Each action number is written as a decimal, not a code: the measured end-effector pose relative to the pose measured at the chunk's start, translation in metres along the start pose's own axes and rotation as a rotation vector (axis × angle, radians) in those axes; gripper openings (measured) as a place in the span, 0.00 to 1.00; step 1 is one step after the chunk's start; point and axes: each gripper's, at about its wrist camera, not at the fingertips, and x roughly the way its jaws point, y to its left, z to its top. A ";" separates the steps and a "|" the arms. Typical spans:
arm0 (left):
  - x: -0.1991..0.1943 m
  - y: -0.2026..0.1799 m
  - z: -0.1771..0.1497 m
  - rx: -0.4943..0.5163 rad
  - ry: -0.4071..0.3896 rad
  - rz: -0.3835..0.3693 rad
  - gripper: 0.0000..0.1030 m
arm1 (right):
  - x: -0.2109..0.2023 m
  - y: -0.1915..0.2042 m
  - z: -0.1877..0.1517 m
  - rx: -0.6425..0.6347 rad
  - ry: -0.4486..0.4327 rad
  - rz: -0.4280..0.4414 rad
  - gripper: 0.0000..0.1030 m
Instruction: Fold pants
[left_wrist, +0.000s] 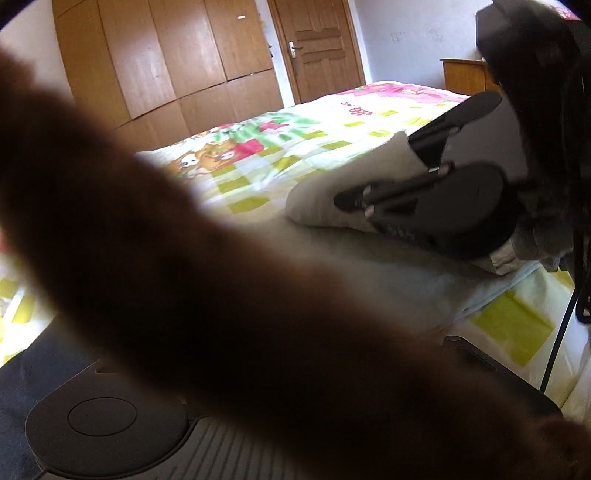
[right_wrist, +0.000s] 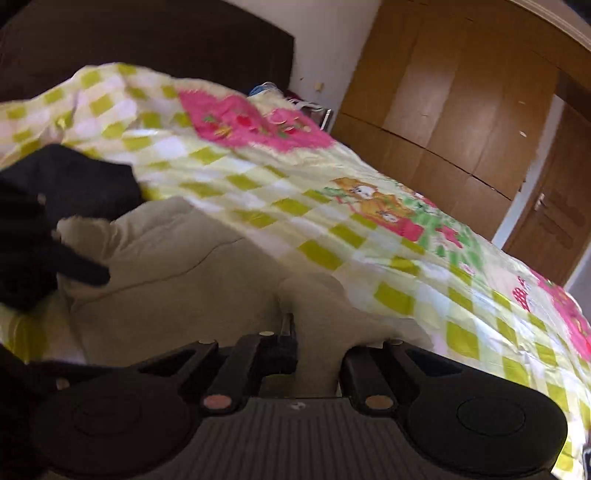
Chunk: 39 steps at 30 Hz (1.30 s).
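My right gripper (right_wrist: 314, 354) low at 6 o'clock, fingers pinching pants (right_wrist: 177, 258), my left gripper (right_wrist: 62, 254) at 9 o'clock clamped on the same pants, bed (right_wrist: 369, 229) beneath.

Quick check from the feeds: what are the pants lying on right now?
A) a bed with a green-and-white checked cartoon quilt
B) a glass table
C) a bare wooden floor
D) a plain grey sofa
A: the pale beige pants lie bunched on the checked quilt, with the right claw at the fabric's near edge.

Checked quilt (right_wrist: 295, 206) on bed; wooden wardrobe (left_wrist: 166, 59), panelled door (left_wrist: 317, 48), dark headboard (right_wrist: 147, 37)
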 end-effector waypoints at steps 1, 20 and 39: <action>-0.002 0.004 -0.005 -0.012 0.002 0.000 0.62 | 0.004 0.008 -0.004 -0.026 0.010 0.001 0.21; -0.010 0.035 -0.032 -0.161 -0.066 -0.074 0.62 | 0.025 0.016 0.033 0.052 0.070 0.059 0.32; -0.024 0.054 -0.043 -0.222 -0.099 -0.064 0.63 | 0.049 0.067 0.088 0.030 0.027 0.210 0.19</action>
